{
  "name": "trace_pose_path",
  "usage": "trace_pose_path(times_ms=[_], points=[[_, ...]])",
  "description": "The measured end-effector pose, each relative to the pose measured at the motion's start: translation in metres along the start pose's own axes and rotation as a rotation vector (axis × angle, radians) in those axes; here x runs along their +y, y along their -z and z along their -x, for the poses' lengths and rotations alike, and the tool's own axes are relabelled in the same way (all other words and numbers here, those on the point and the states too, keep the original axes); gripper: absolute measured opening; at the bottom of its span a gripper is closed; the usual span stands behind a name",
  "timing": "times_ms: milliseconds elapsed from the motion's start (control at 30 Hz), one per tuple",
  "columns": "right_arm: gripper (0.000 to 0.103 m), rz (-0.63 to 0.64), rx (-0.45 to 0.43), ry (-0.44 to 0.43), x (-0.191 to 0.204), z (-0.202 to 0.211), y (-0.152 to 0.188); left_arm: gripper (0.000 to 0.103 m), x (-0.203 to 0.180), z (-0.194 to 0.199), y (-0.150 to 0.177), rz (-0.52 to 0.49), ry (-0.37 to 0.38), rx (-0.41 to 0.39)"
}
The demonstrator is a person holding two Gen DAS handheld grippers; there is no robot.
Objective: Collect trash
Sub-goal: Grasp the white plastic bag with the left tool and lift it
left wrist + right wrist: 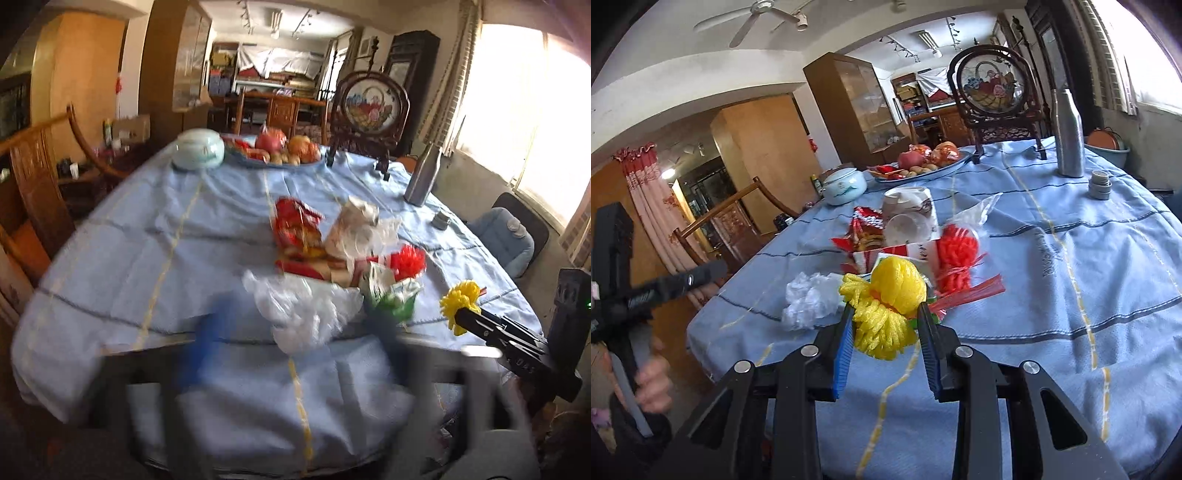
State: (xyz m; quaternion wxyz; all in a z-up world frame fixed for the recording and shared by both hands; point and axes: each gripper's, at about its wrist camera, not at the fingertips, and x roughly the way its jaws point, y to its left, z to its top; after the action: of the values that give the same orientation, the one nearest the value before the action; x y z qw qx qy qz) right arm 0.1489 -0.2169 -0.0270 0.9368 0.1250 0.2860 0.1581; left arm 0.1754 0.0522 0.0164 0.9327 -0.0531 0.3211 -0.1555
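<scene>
Right gripper (886, 325) jaws pinching yellow foam net (886, 306), crinkly clear plastic (809, 301) nearby

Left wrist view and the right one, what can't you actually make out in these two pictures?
- Left gripper: its own view is motion-smeared, so the fingers show only as a blue streak.
- Table edge: left wrist view, blurred.
- Crumpled clear plastic: contents unreadable in either view.
- Green carton: largely hidden in the right wrist view behind the yellow net that the right gripper holds.
- Red snack wrapper print: too small.
</scene>
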Motion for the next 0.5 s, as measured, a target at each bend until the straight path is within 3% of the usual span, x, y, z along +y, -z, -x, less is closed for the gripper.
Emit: trace_pose_path(times_ms=[67, 133, 267, 333, 400, 467, 500], points=[[0.034, 0.005, 0.0, 0.005, 0.001, 0.003, 0.001, 0.097, -0.012, -0.013, 0.008, -0.037, 0.005, 0.007], [0.035, 0.008, -0.007, 0.023, 0.0, 0.006, 0.002, 0.097, -0.029, -0.039, 0.015, -0.112, -0.004, 0.064], [0.036, -0.003, 0.004, 0.032, -0.009, 0.005, 0.003, 0.095, -0.038, -0.091, 0.025, -0.167, -0.1, 0.151], [0.036, -0.012, 0.015, 0.03, -0.013, 0.001, 0.003, 0.076, -0.03, -0.106, 0.027, -0.145, -0.11, 0.181], [0.036, -0.018, 0.018, 0.023, -0.015, -0.002, 0.003, 0.027, -0.019, -0.109, 0.023, -0.093, -0.078, 0.208], [0.035, -0.016, 0.017, 0.013, -0.014, -0.005, 0.002, 0.024, -0.009, -0.098, 0.02, -0.048, -0.063, 0.191], [0.034, -0.011, 0.016, 0.004, -0.012, -0.006, 0.001, 0.024, -0.003, -0.08, 0.016, -0.034, -0.075, 0.145]])
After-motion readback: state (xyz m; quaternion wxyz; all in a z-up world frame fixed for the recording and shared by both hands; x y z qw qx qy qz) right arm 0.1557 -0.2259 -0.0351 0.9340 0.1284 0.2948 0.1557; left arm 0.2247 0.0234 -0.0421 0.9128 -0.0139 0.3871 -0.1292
